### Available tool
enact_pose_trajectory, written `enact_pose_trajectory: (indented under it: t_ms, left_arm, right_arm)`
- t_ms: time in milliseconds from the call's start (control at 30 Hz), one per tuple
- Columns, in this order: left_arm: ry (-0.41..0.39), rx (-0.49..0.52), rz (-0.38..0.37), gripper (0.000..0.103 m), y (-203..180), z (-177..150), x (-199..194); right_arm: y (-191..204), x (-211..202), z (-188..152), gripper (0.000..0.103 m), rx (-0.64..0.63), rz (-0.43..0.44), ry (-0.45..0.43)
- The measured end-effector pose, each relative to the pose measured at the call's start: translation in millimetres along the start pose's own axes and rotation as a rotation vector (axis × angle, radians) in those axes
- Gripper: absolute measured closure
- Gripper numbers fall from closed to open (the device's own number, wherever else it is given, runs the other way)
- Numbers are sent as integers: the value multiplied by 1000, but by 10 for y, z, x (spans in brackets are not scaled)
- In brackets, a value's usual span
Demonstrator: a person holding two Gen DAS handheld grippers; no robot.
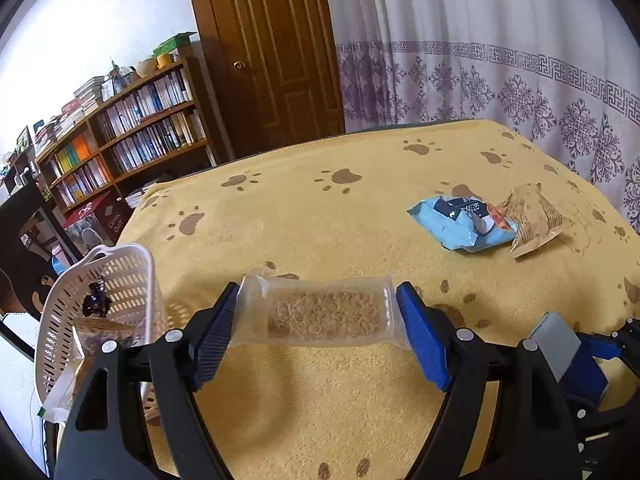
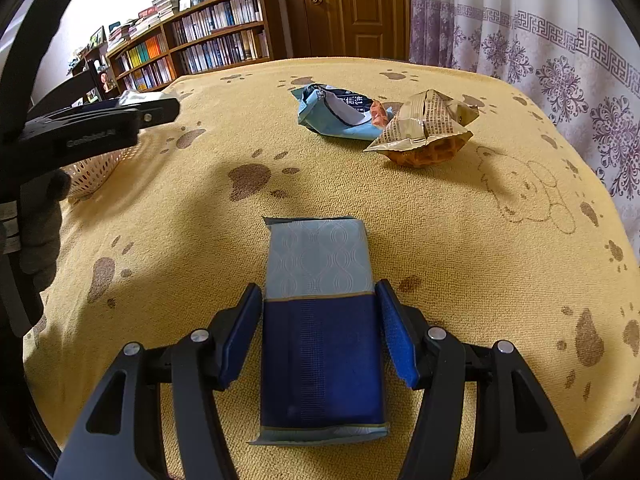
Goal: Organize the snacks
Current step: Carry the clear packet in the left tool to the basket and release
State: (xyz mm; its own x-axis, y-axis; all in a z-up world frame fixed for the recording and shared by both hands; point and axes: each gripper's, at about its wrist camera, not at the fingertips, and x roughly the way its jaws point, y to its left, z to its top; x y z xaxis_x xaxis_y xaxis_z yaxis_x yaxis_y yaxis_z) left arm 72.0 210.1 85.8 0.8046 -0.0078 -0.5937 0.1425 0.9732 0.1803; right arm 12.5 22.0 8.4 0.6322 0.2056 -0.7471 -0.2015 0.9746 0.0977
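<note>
left wrist: our left gripper [image 1: 320, 312] is clamped on a clear snack pack [image 1: 324, 312], held above the yellow counter [image 1: 320, 208], w/ the white basket [image 1: 100, 292] just to its left. right wrist: our right gripper [image 2: 320, 328] is clenched on a blue-silver pack [image 2: 320, 320] over the counter; a light-blue pack [image 2: 336, 116] and a tan waffle pack [image 2: 424, 128] lie touching, well ahead.

A clear packet of pale crumbly snack [image 1: 325, 314] is seen at lower centre. A silver-and-navy packet [image 2: 320, 328] is seen lengthwise at bottom centre. A light-blue packet [image 2: 338, 114] and a newsprint-patterned waffle packet [image 2: 424, 130] are seen touching, upper right.
</note>
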Motion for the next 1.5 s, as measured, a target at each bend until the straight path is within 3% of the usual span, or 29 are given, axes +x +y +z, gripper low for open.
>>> enact_pose_trajectory:
  t_ms: [267, 800, 1167, 1267, 1500]
  left_arm:
    - [-21, -54, 29, 23, 272, -38, -135]
    - [-47, -255, 153, 23, 1413, -54, -310]
    - [-37, -423, 189, 23, 2072, -158, -344]
    - [-30, -459, 209, 10, 2153, -175, -326]
    - [-27, -488, 230, 9, 2212, -192, -322]
  right_arm:
    - [2, -1, -1, 44, -1, -1, -1]
    - [-6, -3, -1, 44, -2, -3, -1]
    - [-11, -9, 2, 44, -2, -3, -1]
    - [-9, -9, 1, 44, -2, -3, -1]
    - [-12, -12, 1, 44, -2, -4, -1]
